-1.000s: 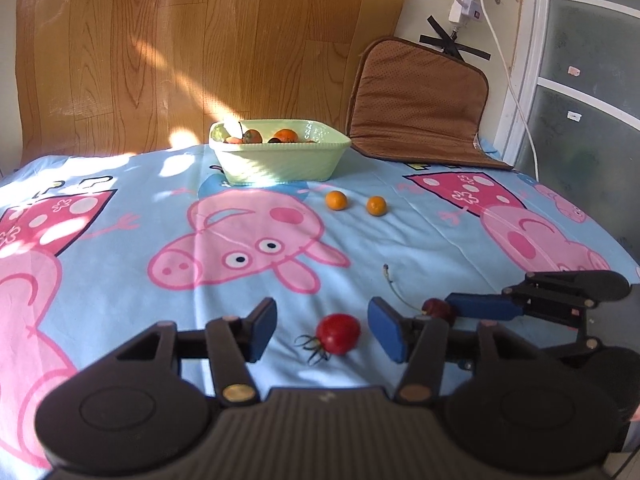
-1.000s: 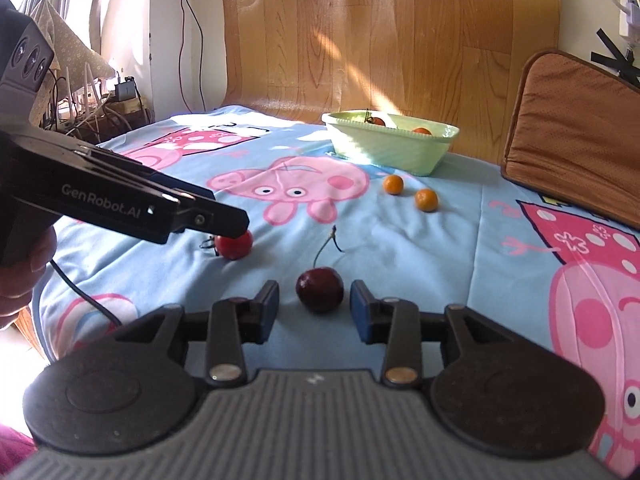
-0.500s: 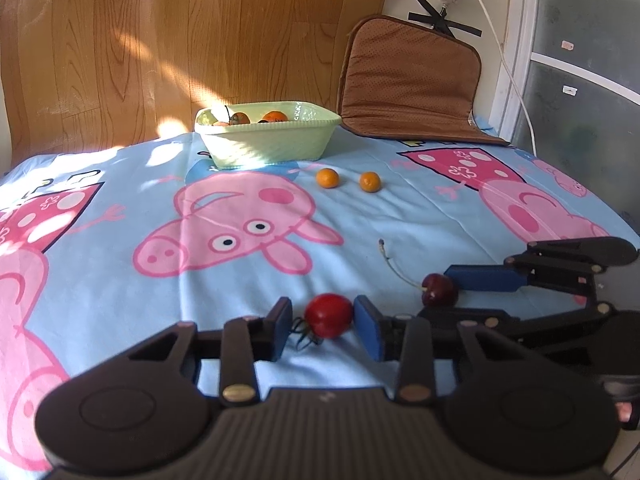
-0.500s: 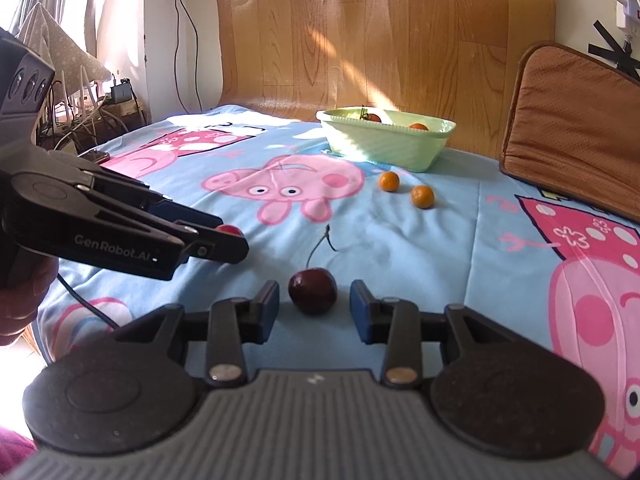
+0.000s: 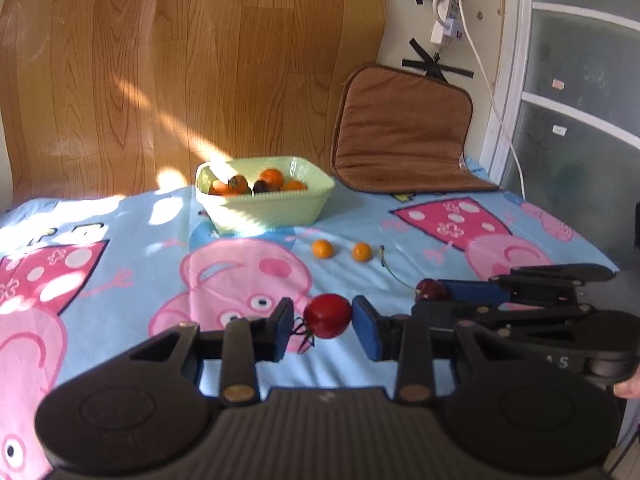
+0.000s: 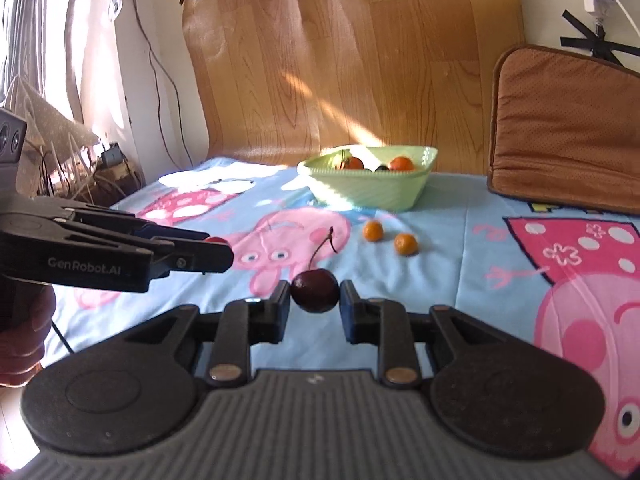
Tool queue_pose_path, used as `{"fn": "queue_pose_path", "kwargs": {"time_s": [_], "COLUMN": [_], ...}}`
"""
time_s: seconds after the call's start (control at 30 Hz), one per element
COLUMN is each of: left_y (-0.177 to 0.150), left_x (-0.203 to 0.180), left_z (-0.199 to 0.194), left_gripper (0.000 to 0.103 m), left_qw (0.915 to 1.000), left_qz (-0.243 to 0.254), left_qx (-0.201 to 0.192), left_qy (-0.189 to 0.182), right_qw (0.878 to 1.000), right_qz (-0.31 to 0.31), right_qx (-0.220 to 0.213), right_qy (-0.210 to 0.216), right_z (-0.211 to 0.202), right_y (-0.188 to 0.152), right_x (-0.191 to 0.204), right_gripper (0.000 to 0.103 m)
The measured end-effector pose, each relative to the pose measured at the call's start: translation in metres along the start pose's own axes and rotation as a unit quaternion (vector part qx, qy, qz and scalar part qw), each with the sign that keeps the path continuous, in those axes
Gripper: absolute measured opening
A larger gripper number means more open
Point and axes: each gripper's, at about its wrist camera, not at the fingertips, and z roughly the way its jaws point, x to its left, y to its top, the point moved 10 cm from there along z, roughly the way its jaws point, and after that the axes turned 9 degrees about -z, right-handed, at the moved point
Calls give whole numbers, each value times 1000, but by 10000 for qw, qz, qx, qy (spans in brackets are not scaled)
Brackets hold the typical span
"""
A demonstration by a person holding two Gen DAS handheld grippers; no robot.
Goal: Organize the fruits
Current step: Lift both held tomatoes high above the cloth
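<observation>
Fruits partly fill the green bowl; two oranges lie before it. Left tongs grip a tomato, right tongs a cherry, both undelivered.

Left gripper is level and pointing forward, its fingers pinched onto a red tomato. Right gripper sits alongside at similar height, fingers clamped against a dark cherry, stem sticking up. A bit of hand shows behind the left tool.
</observation>
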Motion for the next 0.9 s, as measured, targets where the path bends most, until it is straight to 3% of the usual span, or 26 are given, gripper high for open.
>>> {"fn": "queue_pose_path", "kwargs": {"time_s": [0.2, 0.37, 0.53, 0.7, 0.83, 0.9], "left_y": [96, 170, 236, 292, 331, 348], "left_x": [-10, -33, -57, -77, -109, -130], "left_z": [-39, -97, -163, -222, -283, -318], "left_gripper": [33, 33, 33, 33, 33, 33], "left_qw": [9970, 9885, 9749, 9601, 9436, 9310], "left_qz": [30, 298, 601, 911, 1204, 1397], "left_qx": [-767, -1477, -2141, -2556, -2897, -3116], "left_qy": [-135, -115, 109, 674, 1062, 1287], "right_qw": [9970, 9920, 9835, 9697, 9577, 9513], "right_qz": [196, 75, -93, -229, -312, -375], "right_qx": [-750, -1261, -1807, -2429, -2846, -3020], "right_qy": [82, 68, 45, -105, -297, -485], "right_z": [-31, -69, -118, -184, -243, -273], "right_y": [88, 159, 229, 302, 348, 368], "right_x": [-25, -35, -38, -41, -39, -38], "right_gripper": [29, 29, 29, 29, 29, 29]}}
